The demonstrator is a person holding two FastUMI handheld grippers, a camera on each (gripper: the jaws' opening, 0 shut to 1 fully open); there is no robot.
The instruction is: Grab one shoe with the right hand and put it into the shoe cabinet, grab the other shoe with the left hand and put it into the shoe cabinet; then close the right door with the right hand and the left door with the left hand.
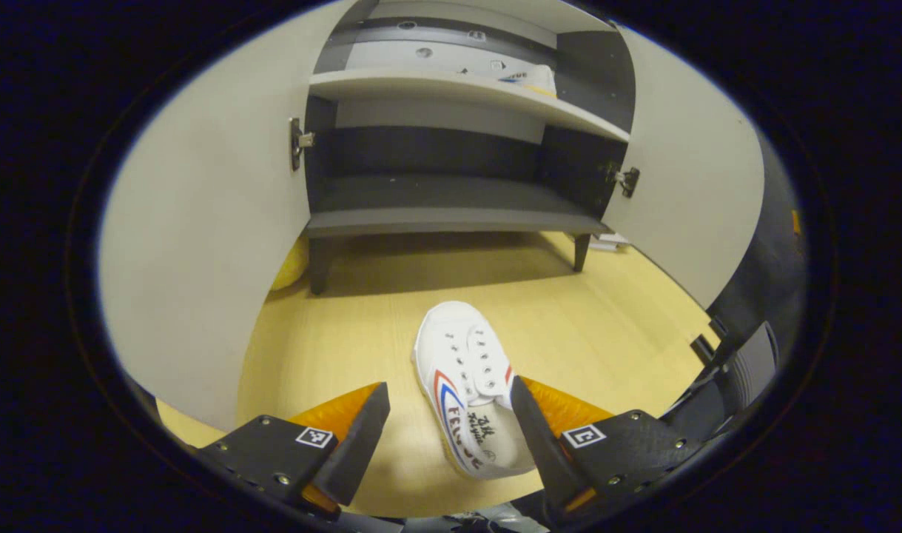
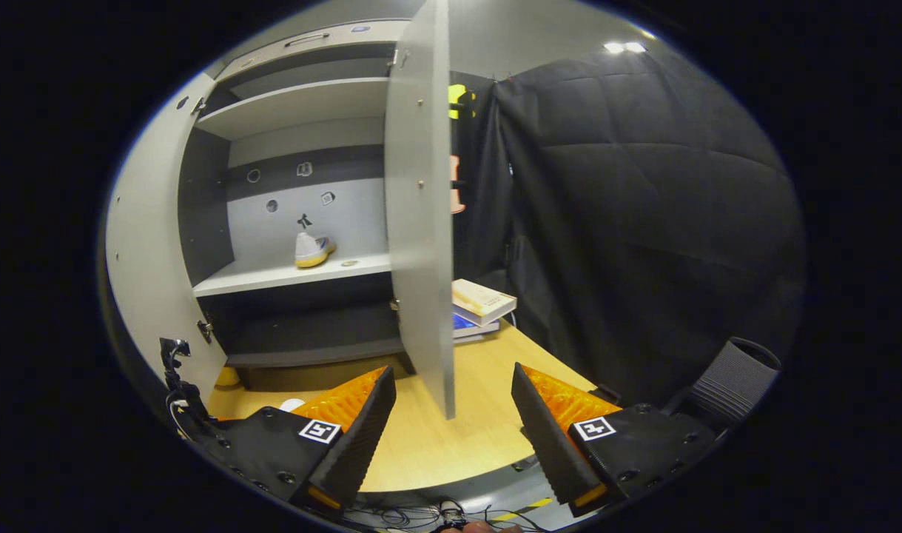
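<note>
There are two shoes – one white shoe (image 1: 465, 385) on the floor and one shoe on the shelf (image 2: 311, 249). The cabinet (image 1: 451, 192) has two doors – a left door (image 1: 199, 244) and a right door (image 1: 687, 185). Two books (image 2: 480, 307) lie stacked.

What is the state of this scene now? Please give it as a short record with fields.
shoe on floor: white shoe lies on the wooden floor before the cabinet, between the fingers of the left gripper, not yet gripped
shoe in cabinet: other shoe stands on the middle shelf
right door: open
left door: open
right gripper: open, holds nothing
beside cabinet: books stacked on the floor
</note>
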